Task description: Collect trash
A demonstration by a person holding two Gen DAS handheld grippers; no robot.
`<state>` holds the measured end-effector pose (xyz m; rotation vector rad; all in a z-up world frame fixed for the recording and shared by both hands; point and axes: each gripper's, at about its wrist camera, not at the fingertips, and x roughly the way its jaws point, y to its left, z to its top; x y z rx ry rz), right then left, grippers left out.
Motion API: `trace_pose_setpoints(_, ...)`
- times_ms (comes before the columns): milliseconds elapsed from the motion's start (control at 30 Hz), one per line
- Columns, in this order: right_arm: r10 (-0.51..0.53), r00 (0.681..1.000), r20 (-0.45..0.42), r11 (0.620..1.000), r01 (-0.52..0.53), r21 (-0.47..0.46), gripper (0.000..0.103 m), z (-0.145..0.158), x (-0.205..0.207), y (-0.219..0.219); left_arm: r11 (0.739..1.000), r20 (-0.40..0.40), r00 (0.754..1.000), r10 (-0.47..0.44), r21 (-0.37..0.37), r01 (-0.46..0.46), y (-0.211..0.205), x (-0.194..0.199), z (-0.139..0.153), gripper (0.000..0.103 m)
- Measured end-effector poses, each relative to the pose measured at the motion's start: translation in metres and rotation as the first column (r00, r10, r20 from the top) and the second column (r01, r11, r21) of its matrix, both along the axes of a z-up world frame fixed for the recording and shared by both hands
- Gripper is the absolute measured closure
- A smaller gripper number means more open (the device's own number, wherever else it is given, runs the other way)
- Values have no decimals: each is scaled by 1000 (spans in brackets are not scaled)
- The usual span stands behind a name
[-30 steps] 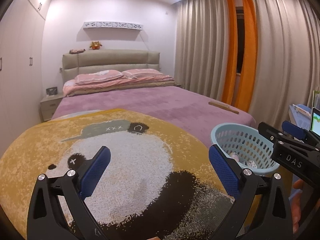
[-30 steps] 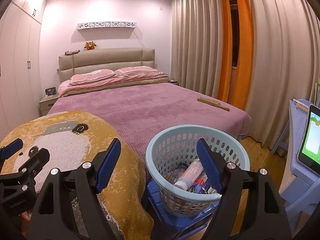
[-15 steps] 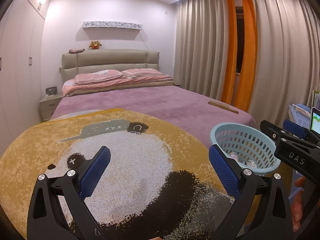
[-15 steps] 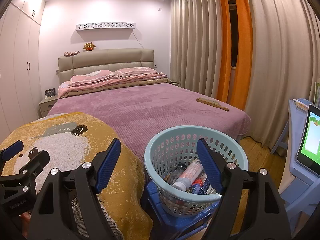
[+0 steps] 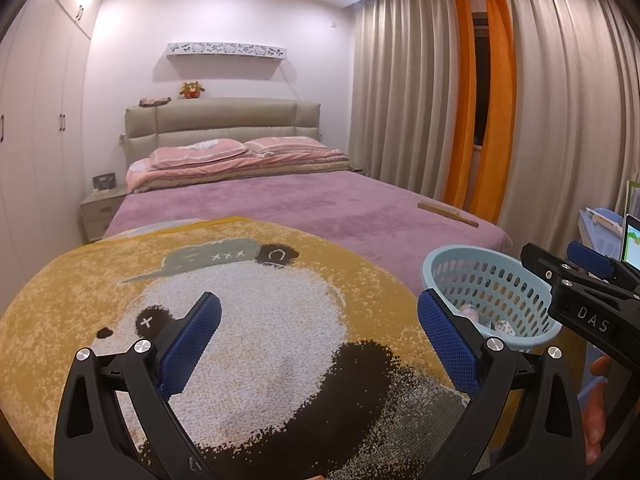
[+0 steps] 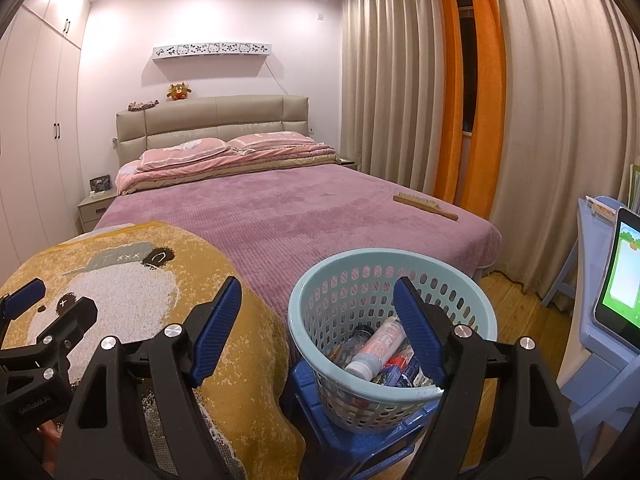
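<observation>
1. The left gripper (image 5: 318, 334) was wide open and empty above the panda blanket (image 5: 248, 320).
2. The right gripper (image 6: 318, 320) was wide open and empty.
3. The basket (image 6: 320, 280) stood at its 5 o'clock, holding a bottle (image 6: 374, 350).

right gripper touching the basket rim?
Cannot tell. In the right wrist view the right gripper stands open, one finger overlapping the basket; neither view shows a plain gap or contact.
</observation>
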<state>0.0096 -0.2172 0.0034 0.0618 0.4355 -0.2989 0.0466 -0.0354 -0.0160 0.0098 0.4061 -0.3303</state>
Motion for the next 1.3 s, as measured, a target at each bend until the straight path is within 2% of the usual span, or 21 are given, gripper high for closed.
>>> trace_pose_setpoints(1300,-1,1000,-19,1000,1,-12,29,-5,2,-1,1000,-2,1000,-6,12,6,0,0,1,7)
